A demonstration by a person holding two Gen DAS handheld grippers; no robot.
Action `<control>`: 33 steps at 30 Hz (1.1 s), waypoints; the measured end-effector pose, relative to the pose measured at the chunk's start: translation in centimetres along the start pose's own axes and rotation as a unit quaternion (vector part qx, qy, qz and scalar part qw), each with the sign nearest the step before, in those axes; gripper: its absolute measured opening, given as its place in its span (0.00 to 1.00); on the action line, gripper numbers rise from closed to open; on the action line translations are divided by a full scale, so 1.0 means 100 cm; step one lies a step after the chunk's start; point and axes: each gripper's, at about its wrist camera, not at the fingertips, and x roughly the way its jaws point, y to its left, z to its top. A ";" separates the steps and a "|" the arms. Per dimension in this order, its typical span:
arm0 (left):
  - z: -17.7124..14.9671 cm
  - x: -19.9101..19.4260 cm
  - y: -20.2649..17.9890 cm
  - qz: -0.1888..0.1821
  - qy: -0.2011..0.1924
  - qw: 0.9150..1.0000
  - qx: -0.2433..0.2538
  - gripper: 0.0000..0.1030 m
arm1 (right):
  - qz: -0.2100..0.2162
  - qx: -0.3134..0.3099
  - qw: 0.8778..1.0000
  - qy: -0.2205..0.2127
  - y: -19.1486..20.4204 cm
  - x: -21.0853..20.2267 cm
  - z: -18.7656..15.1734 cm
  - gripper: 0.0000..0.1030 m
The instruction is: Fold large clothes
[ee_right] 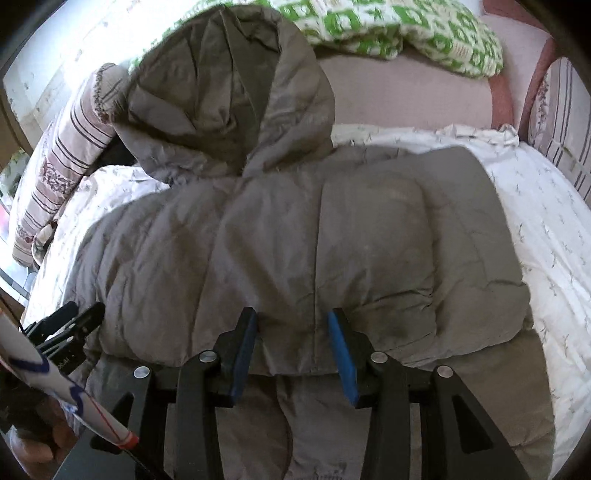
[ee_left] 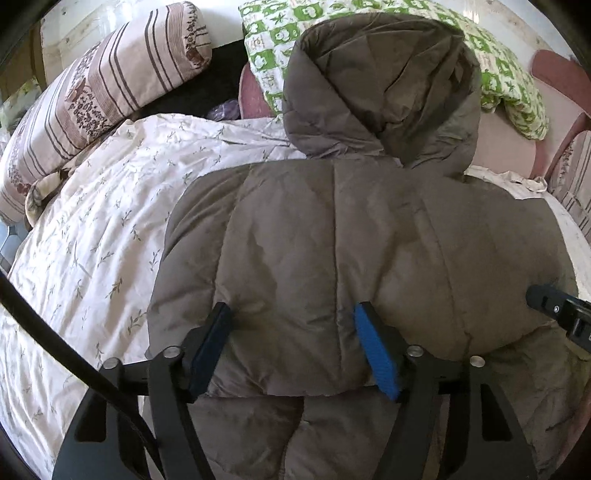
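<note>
- Left wrist view: my left hand-held gripper point(ee_left: 291, 325) stands over the near fold of the brown puffer jacket point(ee_left: 351, 236), its jaws spread apart. The padded cloth bulges up between the blue pads point(ee_left: 376, 354), but I cannot see them pressing on it.
- The jacket lies folded across the bed, on a white quilt with small leaf sprigs point(ee_left: 96, 236). Its hood point(ee_left: 380, 92) lies at the far end, toward the head of the bed.
- Around it: a striped pillow point(ee_left: 92, 99) far left, a green-and-white patterned blanket point(ee_left: 509, 74) behind the hood, and a pink headboard point(ee_left: 561, 74) at the far right.
- The tip of my right hand-held gripper point(ee_left: 554, 306) shows at the right edge, at the jacket's side.
- Right wrist view: my right hand-held gripper point(ee_right: 293, 328) sits at the same near fold, jaws parted less widely, with a ridge of jacket point(ee_right: 295, 236) between the pads; no squeeze shows.
- The hood point(ee_right: 221, 103) covers part of the striped pillow point(ee_right: 62, 166); the green blanket point(ee_right: 424, 33) lies beyond.
- At lower left, my left hand-held gripper's tip point(ee_right: 70, 325) stands beside the jacket's edge, and a white sleeve with blue and red lines point(ee_right: 62, 395) crosses the corner.
</note>
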 end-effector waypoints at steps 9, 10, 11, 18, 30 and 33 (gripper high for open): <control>0.003 -0.012 0.001 -0.012 -0.020 1.000 -0.007 0.69 | 0.000 0.012 0.999 -0.034 -0.007 -0.024 0.006 0.43; 0.003 -0.011 -0.001 -0.012 -0.018 1.000 -0.004 0.69 | -0.009 0.016 0.999 -0.032 -0.009 -0.023 0.006 0.43; 0.001 -0.008 -0.003 -0.010 -0.013 1.000 -0.001 0.69 | -0.014 0.020 0.999 -0.027 -0.011 -0.021 0.006 0.43; 0.002 -0.012 -0.003 -0.009 0.008 1.000 -0.012 0.69 | -0.007 0.055 0.998 0.006 -0.025 -0.008 0.003 0.43; -0.052 -0.151 -0.008 0.018 -0.082 0.993 -0.082 0.77 | 0.035 0.078 0.995 -0.044 -0.018 -0.103 -0.030 0.47; -0.054 -0.144 -0.015 0.022 -0.106 0.992 -0.061 0.79 | 0.039 0.077 0.995 -0.043 -0.009 -0.120 -0.047 0.47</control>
